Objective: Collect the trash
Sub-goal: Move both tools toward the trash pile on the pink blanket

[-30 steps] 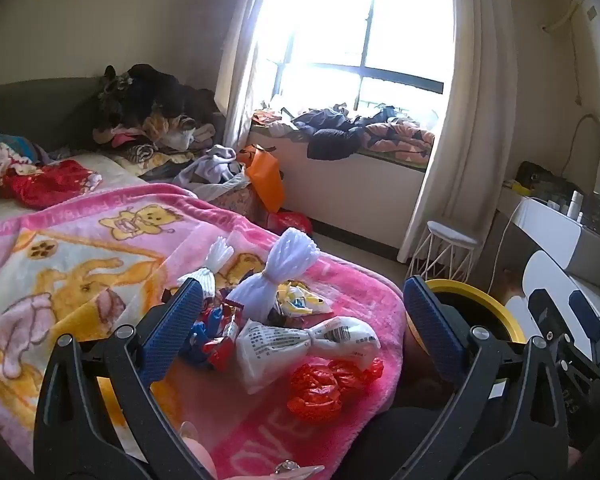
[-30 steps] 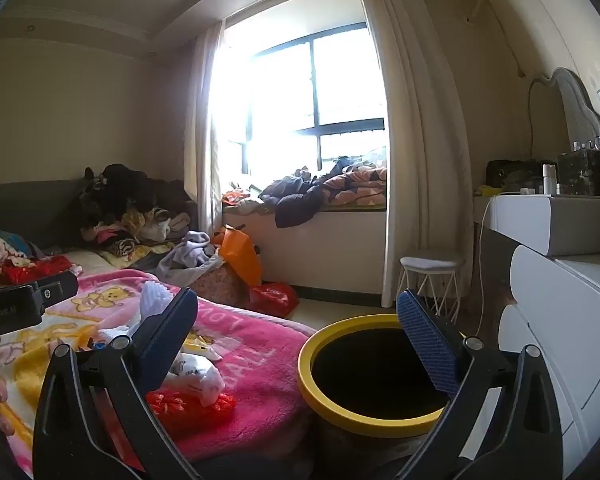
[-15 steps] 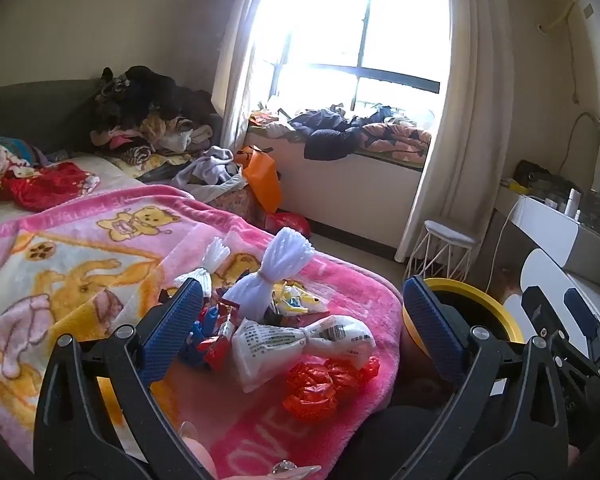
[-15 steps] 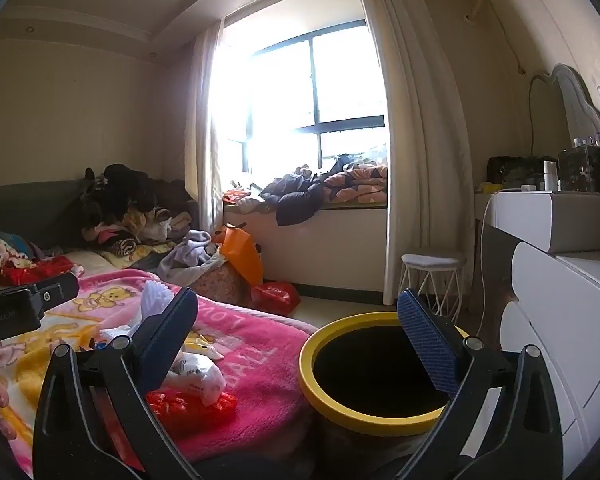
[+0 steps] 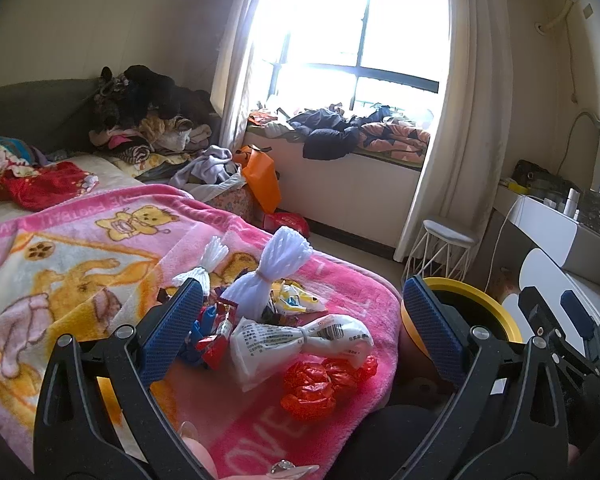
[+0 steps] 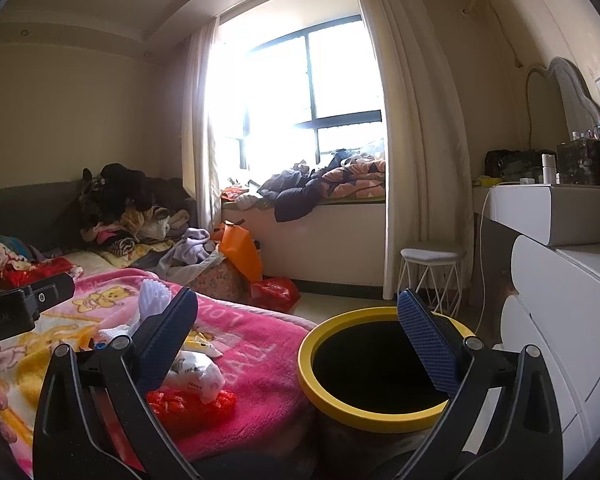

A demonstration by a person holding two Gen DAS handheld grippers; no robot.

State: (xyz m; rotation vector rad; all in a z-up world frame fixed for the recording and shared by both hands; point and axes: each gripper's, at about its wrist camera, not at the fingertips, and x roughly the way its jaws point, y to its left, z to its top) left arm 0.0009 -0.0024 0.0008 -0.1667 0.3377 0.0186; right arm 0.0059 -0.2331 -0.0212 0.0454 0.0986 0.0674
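From where I stand, part of the trash pile on the bed is hidden. In the left wrist view the near blue pad of the left gripper (image 5: 300, 326) covers the left edge of the heap, so the small wrappers (image 5: 214, 336) of red and blue there are only half seen, and what they are I cannot make out. In the right wrist view the left pad of the right gripper (image 6: 296, 340) covers much of the same heap, leaving only a slice of the white printed bag (image 6: 198, 372) and the crumpled red bag (image 6: 180, 404) showing. The bin (image 6: 332, 400), black inside with a yellow rim, is cut off at its base by the gripper frame, and its bottom is too dark to read. The window is blown out by glare.

The jaws of the left gripper are spread wide and hold nothing; they hang over the pink blanket (image 5: 80, 248), framing the pile without touching it. The jaws of the right gripper are equally wide apart and hold nothing, the right pad over the mouth of the bin and the left pad over the bed's edge.

The trash lies near the corner of the blanket: two white foam nets (image 5: 268, 276), a small yellow and white packet (image 5: 300, 300), the white printed bag just in front of them, and the red bag nearest the edge. The bin stands on the floor just beside that corner of the bed.
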